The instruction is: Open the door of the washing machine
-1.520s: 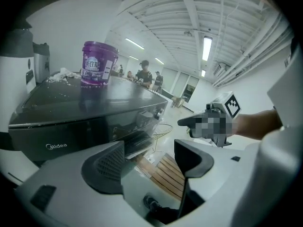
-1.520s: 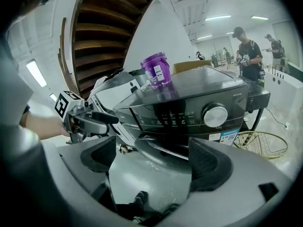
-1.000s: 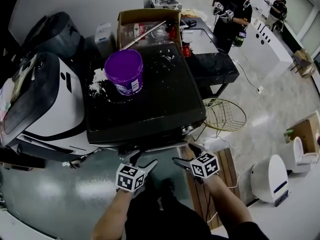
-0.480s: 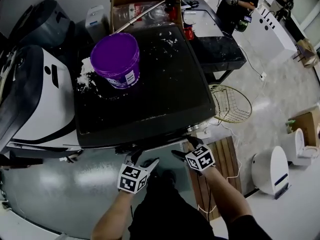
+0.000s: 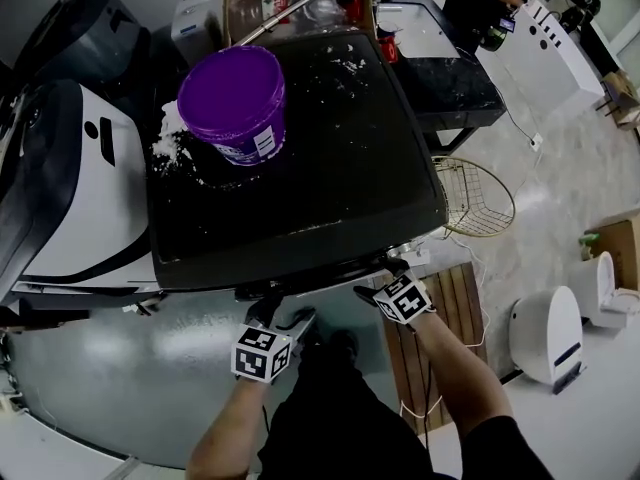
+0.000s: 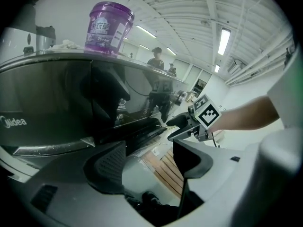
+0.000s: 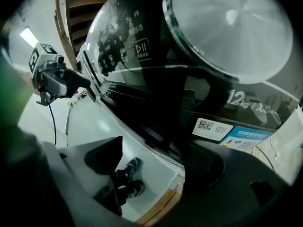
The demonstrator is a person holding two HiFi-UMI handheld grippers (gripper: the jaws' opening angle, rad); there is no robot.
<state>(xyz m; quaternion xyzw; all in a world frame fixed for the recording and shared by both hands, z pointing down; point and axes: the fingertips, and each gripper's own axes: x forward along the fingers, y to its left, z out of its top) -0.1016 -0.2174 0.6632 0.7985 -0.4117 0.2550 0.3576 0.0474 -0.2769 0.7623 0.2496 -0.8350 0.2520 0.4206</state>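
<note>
Left claw (image 5: 283, 313) and right claw (image 5: 378, 278) hang at the near edge of the dark washing machine (image 5: 320, 178), jaws apart with nothing between them; the right claw's jaws are closing. The round glazed door (image 7: 227, 27) on the machine's front shows only in the right gripper view, cut off by the frame; the head view hides it beneath the top. A purple bucket (image 5: 232, 103) stands on the top, far left.
</note>
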